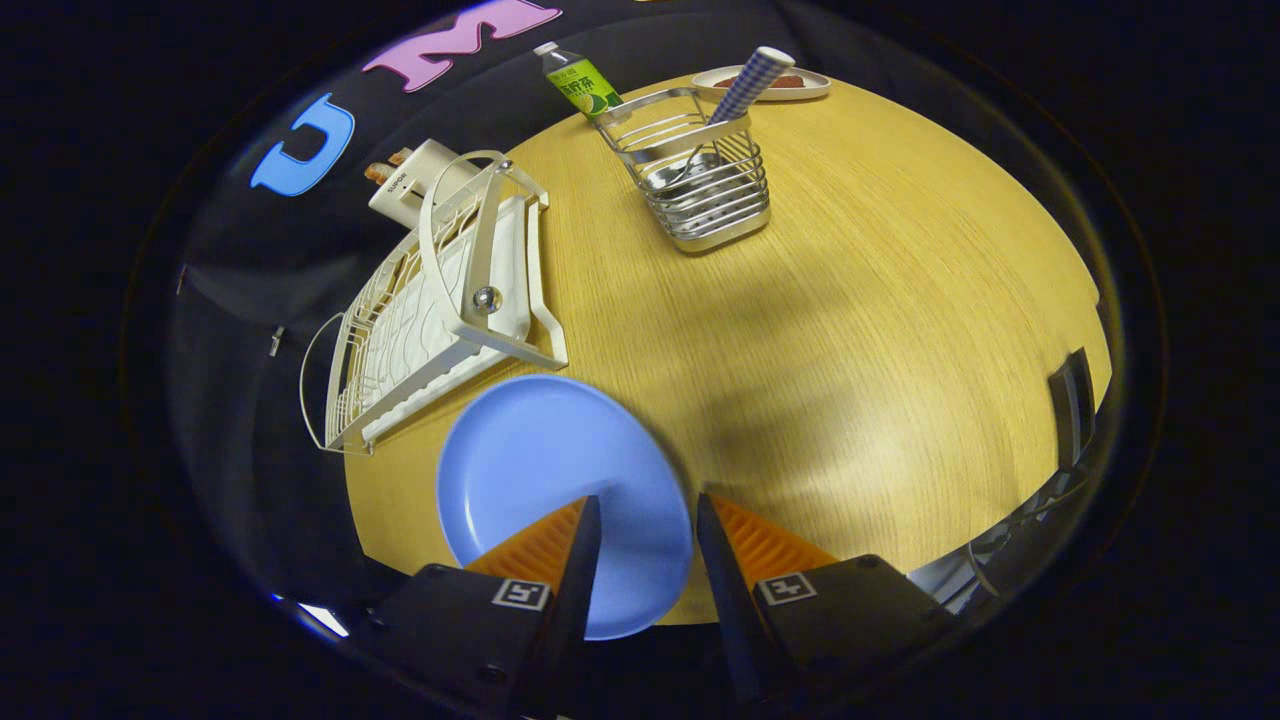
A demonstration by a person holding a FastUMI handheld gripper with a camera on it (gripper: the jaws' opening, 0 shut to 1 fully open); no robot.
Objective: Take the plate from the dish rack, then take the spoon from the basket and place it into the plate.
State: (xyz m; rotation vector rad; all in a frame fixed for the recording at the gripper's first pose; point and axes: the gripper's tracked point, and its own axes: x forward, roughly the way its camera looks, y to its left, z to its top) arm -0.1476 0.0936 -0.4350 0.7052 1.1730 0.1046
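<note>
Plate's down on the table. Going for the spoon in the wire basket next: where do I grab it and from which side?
Take the spoon by its checked handle, which juts up and leans out over the basket rim toward the small dish. Its bowl sits low behind the wires, so probably come from above, fingers across the handle, and lift along its lean. The tool is open over the blue plate.

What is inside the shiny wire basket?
Inside the wire basket stands a spoon, its checked handle poking out the top. Its bowl sits low behind the wires, hard to see. The hand-held gripper is open, its fingers over the blue plate.
</note>
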